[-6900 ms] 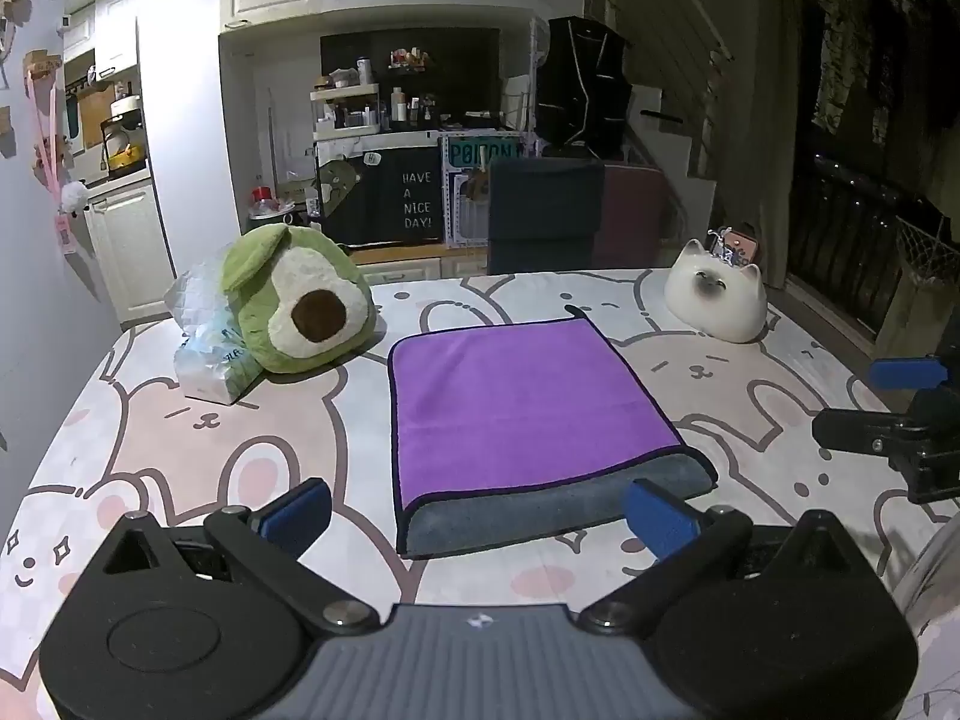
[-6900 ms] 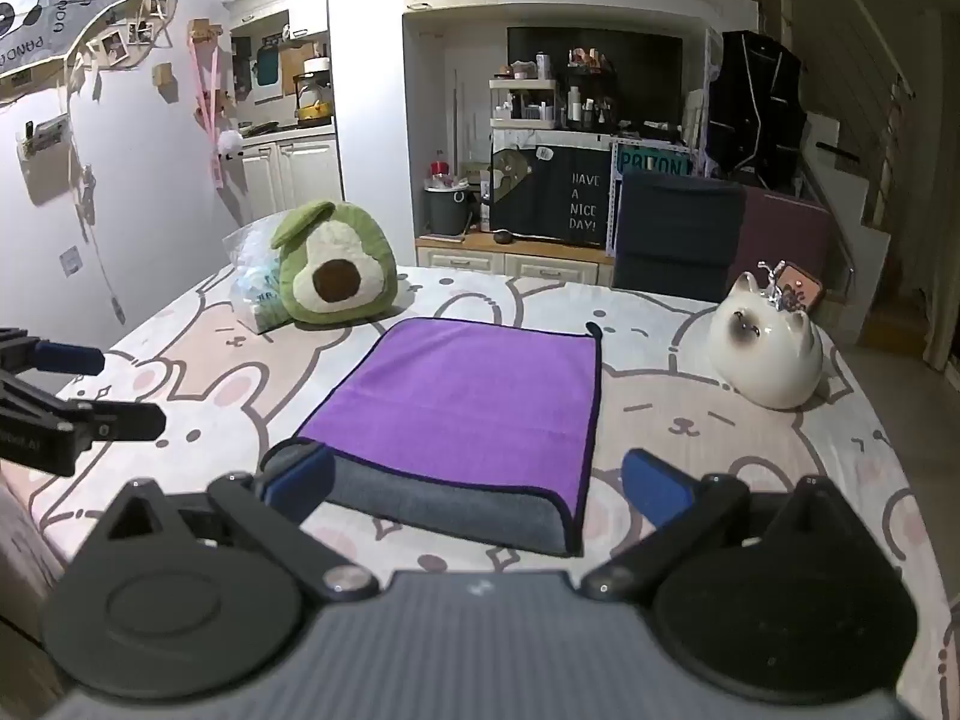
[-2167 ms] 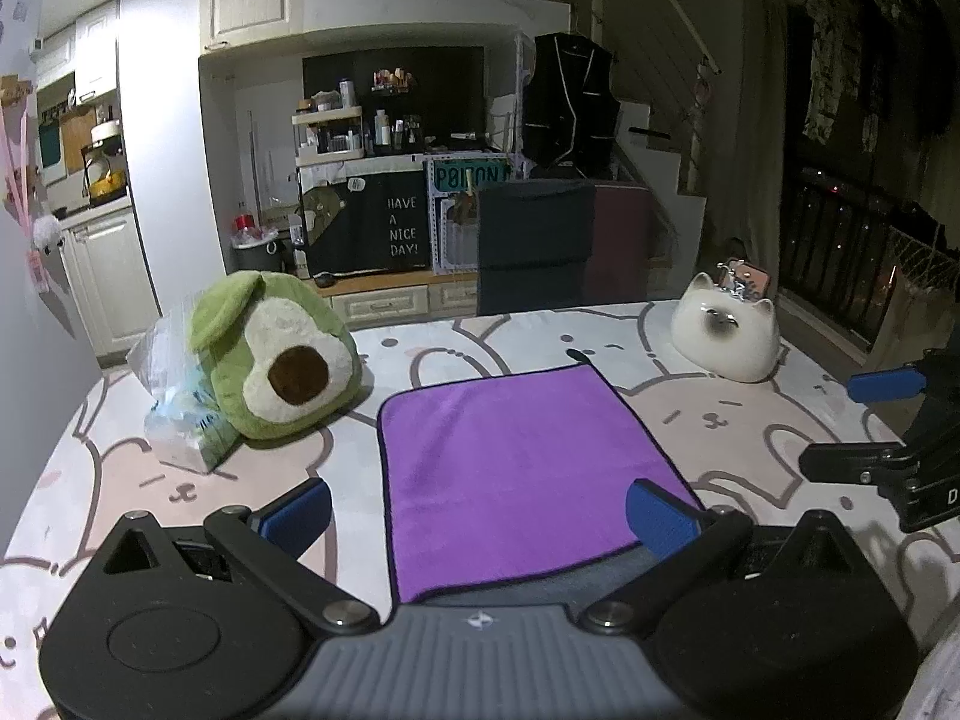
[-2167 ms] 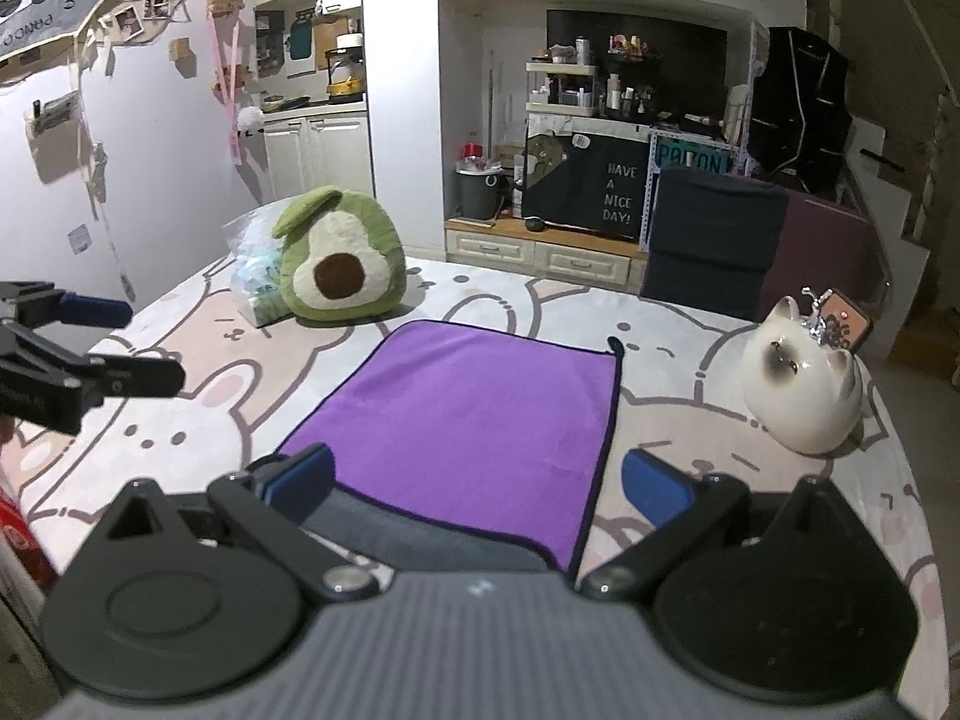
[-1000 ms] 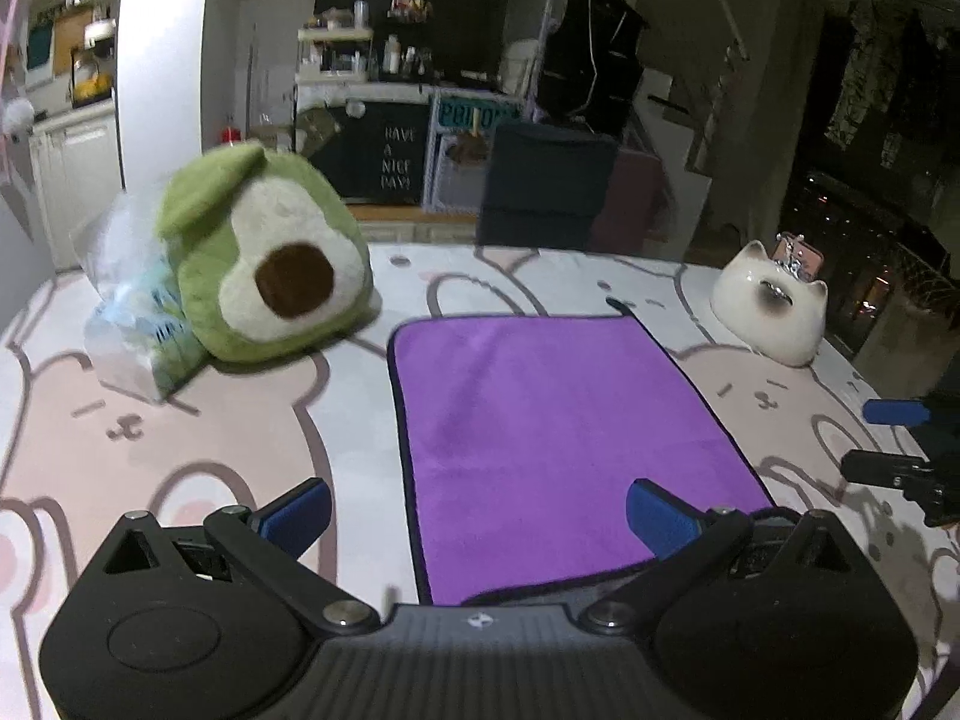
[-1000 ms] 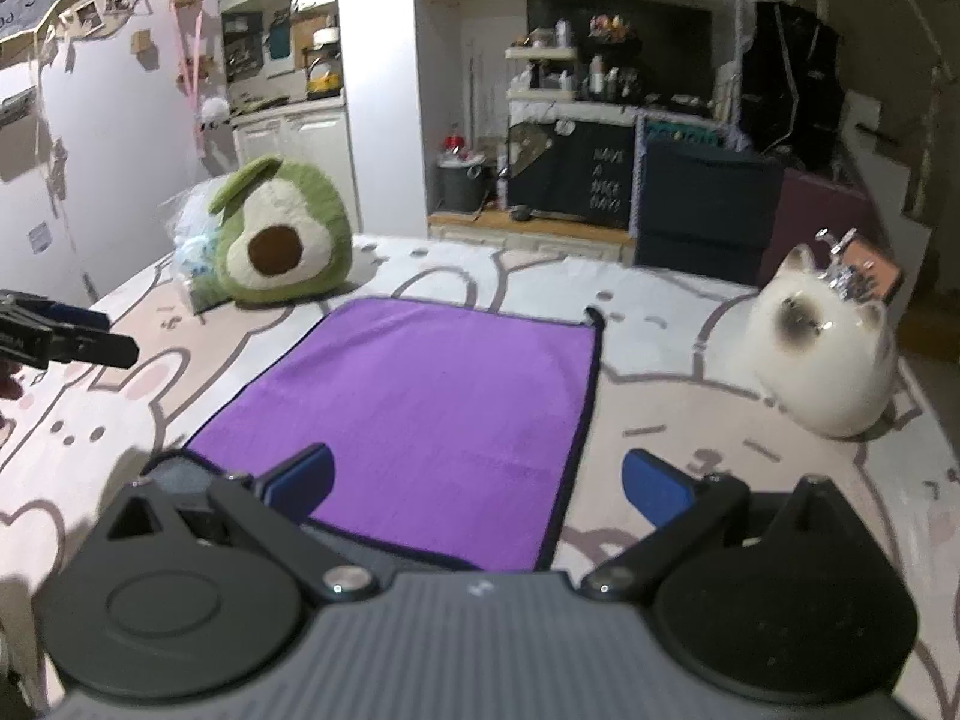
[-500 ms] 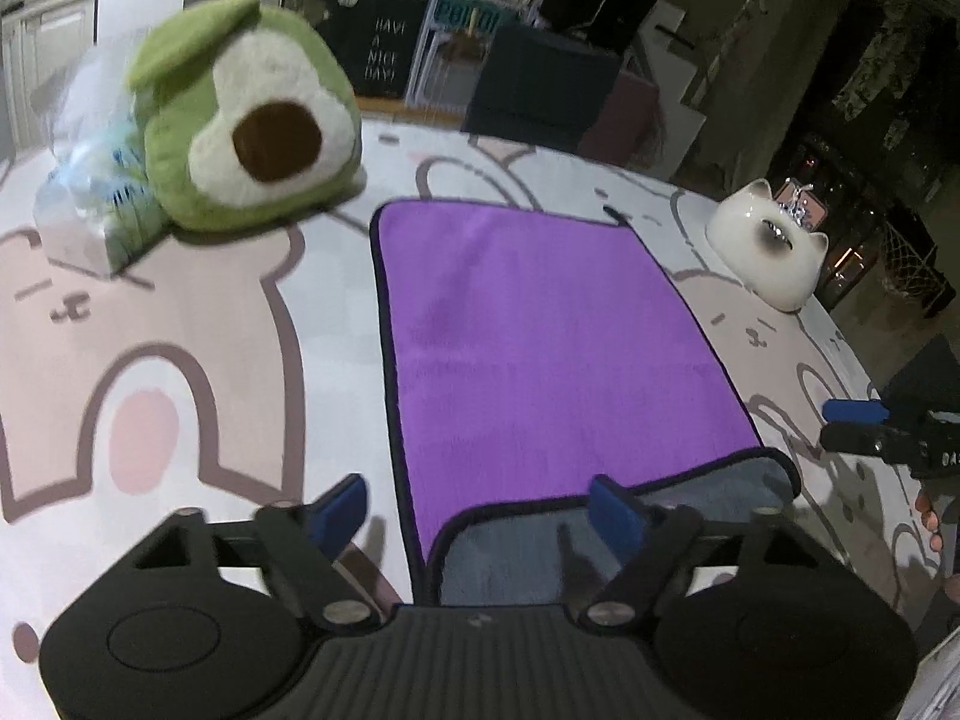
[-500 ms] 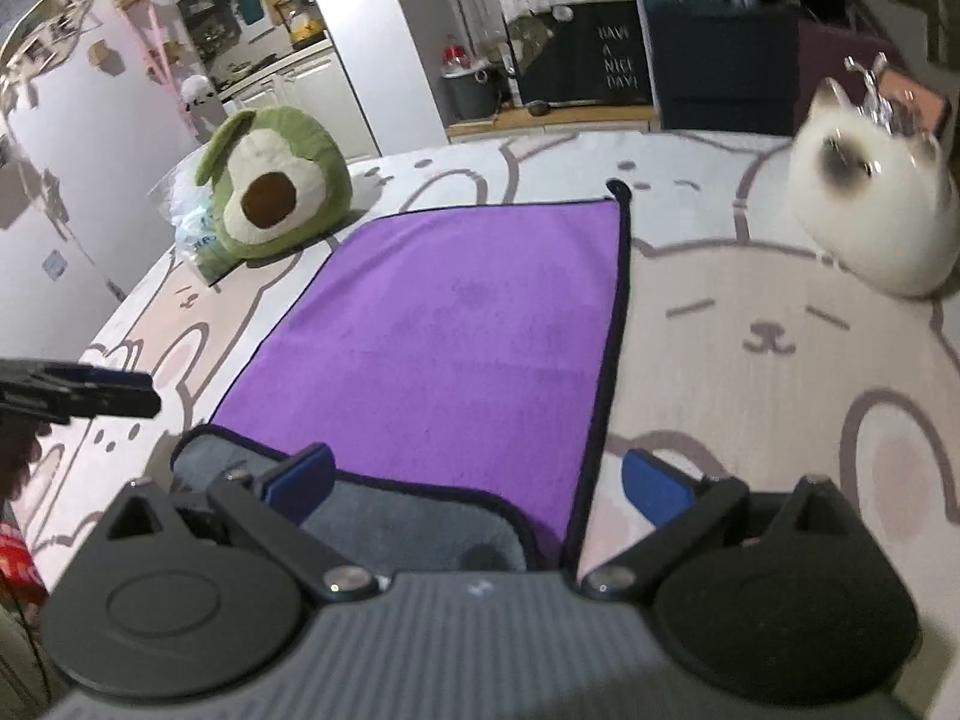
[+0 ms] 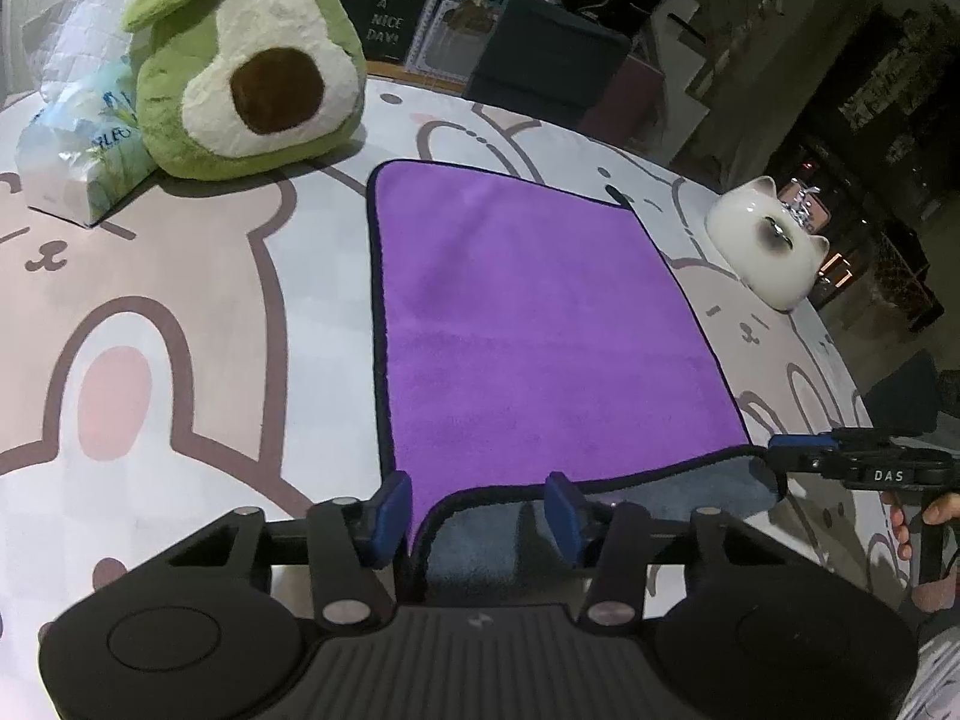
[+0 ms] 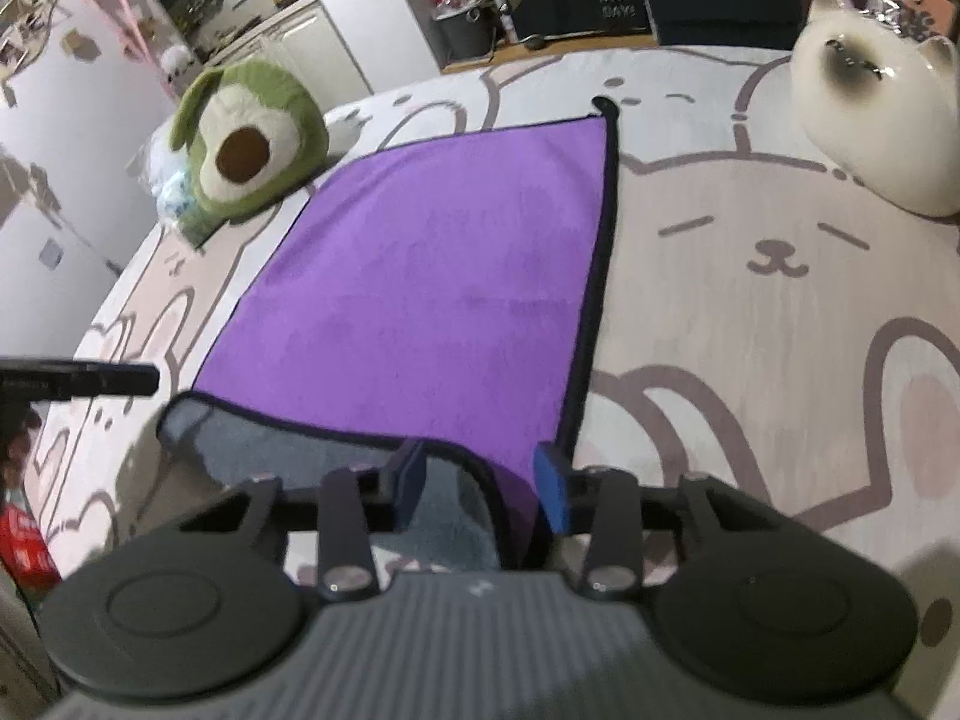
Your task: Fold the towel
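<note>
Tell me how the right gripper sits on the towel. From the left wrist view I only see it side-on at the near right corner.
Observer: The right gripper straddles the purple towel's near right corner, with the grey underside turned up between its fingers.
Operator: Is the corner pinched?
Observer: I cannot tell. The pads stand apart with cloth bunched between them, and no firm contact shows.
Operator: Anything low on my side that I can't see?
Observer: A red object shows below the table edge, at the left of the right wrist view. It is too blurred to name.
</note>
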